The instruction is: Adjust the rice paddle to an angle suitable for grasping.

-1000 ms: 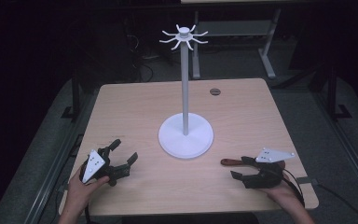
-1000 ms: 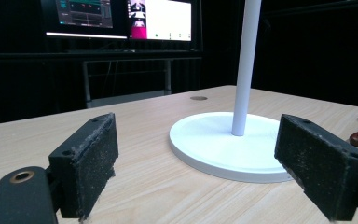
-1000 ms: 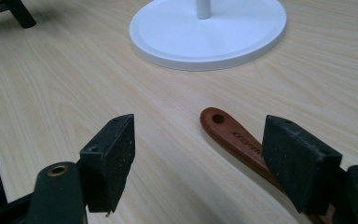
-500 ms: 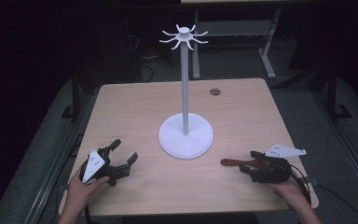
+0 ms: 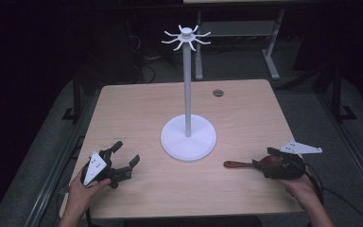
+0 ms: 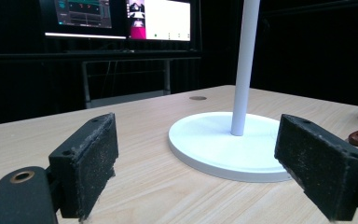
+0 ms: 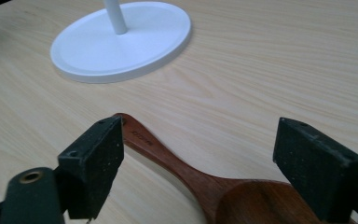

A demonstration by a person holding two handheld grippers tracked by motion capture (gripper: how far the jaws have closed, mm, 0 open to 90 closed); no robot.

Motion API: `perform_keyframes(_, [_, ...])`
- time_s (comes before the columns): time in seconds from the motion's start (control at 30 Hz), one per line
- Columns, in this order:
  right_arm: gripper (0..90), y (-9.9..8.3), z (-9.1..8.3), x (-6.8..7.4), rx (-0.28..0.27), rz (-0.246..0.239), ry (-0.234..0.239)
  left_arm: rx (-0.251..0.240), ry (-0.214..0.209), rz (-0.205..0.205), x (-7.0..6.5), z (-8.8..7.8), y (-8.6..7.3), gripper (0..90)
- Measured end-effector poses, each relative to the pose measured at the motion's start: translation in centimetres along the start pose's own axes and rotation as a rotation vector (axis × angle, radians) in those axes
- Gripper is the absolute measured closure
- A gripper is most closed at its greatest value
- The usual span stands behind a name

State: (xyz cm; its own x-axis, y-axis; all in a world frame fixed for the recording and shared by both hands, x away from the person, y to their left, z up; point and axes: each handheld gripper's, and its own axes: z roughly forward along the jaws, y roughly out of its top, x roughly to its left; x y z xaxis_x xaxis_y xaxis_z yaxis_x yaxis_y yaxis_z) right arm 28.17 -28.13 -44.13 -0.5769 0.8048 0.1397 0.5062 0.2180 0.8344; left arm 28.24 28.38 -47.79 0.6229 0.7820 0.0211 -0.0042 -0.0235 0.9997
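- A light wooden tabletop (image 5: 137,109) sits in a dark room, seen from above.
- A tall white stand (image 5: 187,85) rises from near the middle of the tabletop. It has a round flat base (image 5: 188,137) and a thin pole topped by a ring of short curved hooks (image 5: 186,37).
- The left tool (image 5: 118,163), held in a person's left hand (image 5: 82,189), rests near the front left corner of the tabletop. Its jaws are spread wide with nothing between them and point toward the base of the stand.
- The right tool (image 5: 264,163), held in the right hand (image 5: 302,189), is near the front right corner. Its jaws are also spread wide, one on each side of a spoon without touching it.
- A dark brown wooden spoon (image 7: 186,172) lies flat on the tabletop near the front right corner. Its handle points toward the stand's base.
- A small dark round disc (image 5: 218,93) is set in the tabletop near the far edge, right of the pole.
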Motion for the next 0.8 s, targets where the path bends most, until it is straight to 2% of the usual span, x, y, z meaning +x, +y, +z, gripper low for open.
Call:
perform_keyframes(0.5, [13.7,-0.1,-0.4,-2.0,0.009,0.04,-0.067,0.0,-0.002,0.0,0.0,0.0,0.0,12.9])
perform_keyframes(0.67, [15.0,-0.4,-0.6,-3.2,0.007,0.067,-0.092,0.0,-0.001,-0.003,0.0,0.0,0.0,12.9])
perform_keyframes(0.8, [20.7,-0.9,-0.6,-4.3,0.015,0.092,-0.123,0.001,-0.001,-0.001,0.0,0.0,0.0,12.9])
